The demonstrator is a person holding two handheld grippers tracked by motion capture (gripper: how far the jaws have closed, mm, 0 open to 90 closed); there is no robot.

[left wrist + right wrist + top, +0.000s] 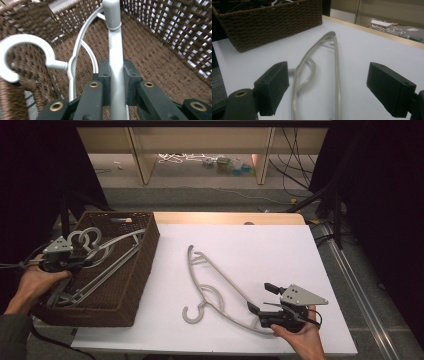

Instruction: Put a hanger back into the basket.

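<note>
A brown wicker basket (142, 265) sits at the table's left and holds several grey plastic hangers (107, 245). Over its left rim my left gripper (80, 254) is shut on the bar of one grey hanger (116, 75); that hanger's hook (27, 41) curls to the left in the left gripper view. Another grey hanger (220, 282) lies flat on the white table. My right gripper (261, 298) rests open at that hanger's near end. In the right gripper view the hanger (335, 75) runs between the two wide-apart pads (273, 86), untouched.
The white table top (270, 245) stretches right of the basket, with its front edge close to the right hand. The basket's woven wall (269, 22) stands at the far left in the right gripper view. Shelving legs and cables on the floor lie beyond the table.
</note>
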